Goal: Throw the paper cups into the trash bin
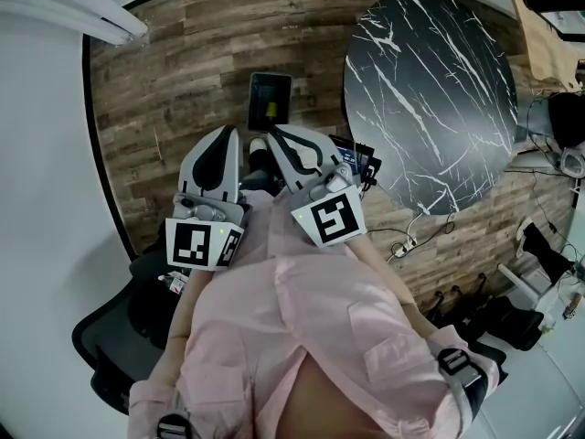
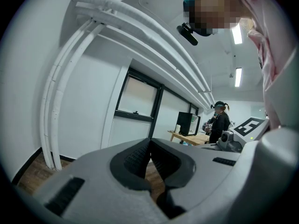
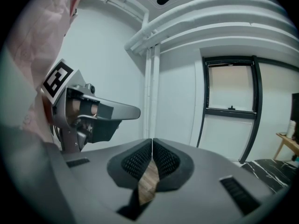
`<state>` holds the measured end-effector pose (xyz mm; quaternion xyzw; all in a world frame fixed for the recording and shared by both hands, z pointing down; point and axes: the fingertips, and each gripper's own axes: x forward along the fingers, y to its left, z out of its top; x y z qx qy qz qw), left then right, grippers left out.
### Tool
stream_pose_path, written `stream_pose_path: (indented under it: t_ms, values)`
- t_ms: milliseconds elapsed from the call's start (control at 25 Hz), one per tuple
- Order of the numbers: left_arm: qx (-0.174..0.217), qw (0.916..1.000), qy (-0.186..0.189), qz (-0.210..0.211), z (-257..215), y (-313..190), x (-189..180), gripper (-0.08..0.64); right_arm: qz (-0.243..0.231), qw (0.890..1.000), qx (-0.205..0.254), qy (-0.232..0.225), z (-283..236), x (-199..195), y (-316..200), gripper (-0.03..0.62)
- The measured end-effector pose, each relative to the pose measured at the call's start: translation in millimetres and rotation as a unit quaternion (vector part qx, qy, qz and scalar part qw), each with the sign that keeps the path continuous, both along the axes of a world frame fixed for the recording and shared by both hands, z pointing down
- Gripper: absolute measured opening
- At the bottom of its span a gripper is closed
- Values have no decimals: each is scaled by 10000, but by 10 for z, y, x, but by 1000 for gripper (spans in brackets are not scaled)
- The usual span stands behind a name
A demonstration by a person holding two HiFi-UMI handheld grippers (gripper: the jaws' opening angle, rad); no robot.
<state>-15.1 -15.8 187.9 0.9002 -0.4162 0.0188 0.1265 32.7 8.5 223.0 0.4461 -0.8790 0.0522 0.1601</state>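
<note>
Dark bin (image 1: 270, 101) lies beyond left tongs (image 1: 229, 133), right tongs (image 1: 277, 134) (shut).

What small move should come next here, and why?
Probably turn to search the room first: the left gripper and right gripper are both shut on nothing, held side by side, and no paper cup or trash bin shows in any view.

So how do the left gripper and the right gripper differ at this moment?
In the head view the left gripper points nearly straight up the picture, while the right gripper slants leftward toward it. The right gripper is closer to the round black table; the left gripper is farther from it. Both are shut, with nothing between their jaws.
</note>
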Motion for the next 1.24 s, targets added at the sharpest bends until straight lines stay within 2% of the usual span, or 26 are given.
stream_pose_path:
  t_ms: [1240]
  values:
    - [-24,10000,34,-62,-17,-27,-8,15,-16,10000,1,-23,-16,16,-25,29]
